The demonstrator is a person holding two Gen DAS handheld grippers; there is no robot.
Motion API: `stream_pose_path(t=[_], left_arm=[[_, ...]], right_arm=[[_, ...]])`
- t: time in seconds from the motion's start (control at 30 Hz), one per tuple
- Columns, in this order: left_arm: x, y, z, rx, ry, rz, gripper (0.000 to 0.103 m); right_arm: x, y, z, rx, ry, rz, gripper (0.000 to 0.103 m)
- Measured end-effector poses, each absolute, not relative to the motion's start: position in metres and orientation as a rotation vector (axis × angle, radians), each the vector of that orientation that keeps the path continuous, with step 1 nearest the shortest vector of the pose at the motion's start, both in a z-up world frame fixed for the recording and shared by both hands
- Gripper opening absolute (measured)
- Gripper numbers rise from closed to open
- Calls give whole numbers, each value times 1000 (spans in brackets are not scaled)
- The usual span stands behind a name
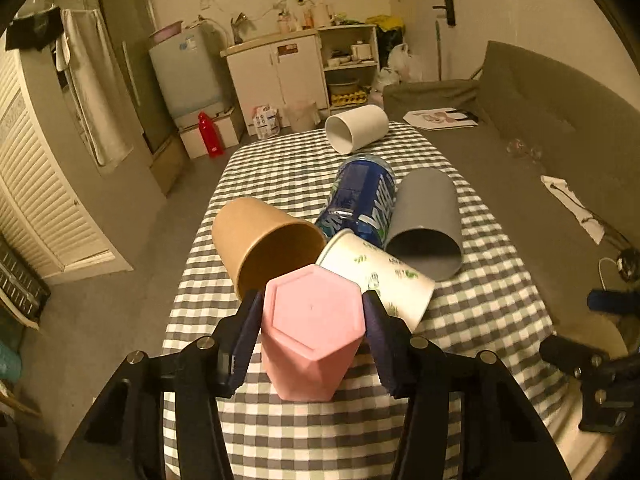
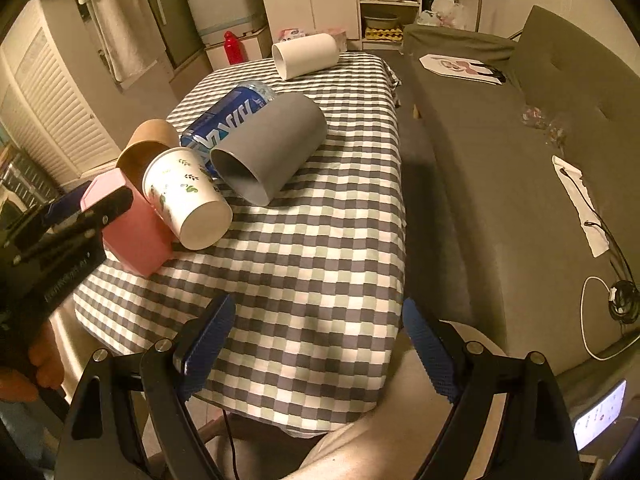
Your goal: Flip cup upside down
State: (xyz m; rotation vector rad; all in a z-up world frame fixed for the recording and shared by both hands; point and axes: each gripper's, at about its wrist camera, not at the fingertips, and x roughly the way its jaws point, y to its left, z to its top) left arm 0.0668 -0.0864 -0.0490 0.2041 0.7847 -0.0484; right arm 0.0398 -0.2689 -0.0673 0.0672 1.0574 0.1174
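The left tongs (image 1: 312, 336) grip the pink cup (image 1: 310, 332), base up, tilted over the surface's (image 2: 320, 240) near-left edge. Risk: its side rests against the leaf-print paper cup (image 1: 380, 276), so lowering may roll that cup. The right tongs (image 2: 316, 344) hang open, holding nothing.

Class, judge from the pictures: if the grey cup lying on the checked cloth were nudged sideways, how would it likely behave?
The grey cup lies on its side, round-walled, so it would probably roll. The blue can close beside it might stop it that way. Its smooth surface looks possibly slippery.
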Motion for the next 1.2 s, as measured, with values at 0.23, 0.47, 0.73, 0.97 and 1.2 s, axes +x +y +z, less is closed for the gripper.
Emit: stream_pose_path(t=[0.23, 0.47, 0.73, 0.97, 1.2], left_arm=[[46, -85, -47, 178, 803, -73, 52], [23, -90, -47, 183, 809, -100, 52], [14, -83, -46, 102, 836, -161, 53], [11, -85, -50, 97, 862, -203, 56], [10, -86, -51, 95, 868, -216, 57]], right_arm=[[40, -262, -64, 61, 1053, 125, 86], [36, -256, -61, 42, 1051, 126, 86], [33, -256, -63, 40, 1058, 116, 86], [31, -250, -60, 28, 1055, 117, 86], [31, -249, -63, 23, 1063, 113, 86]])
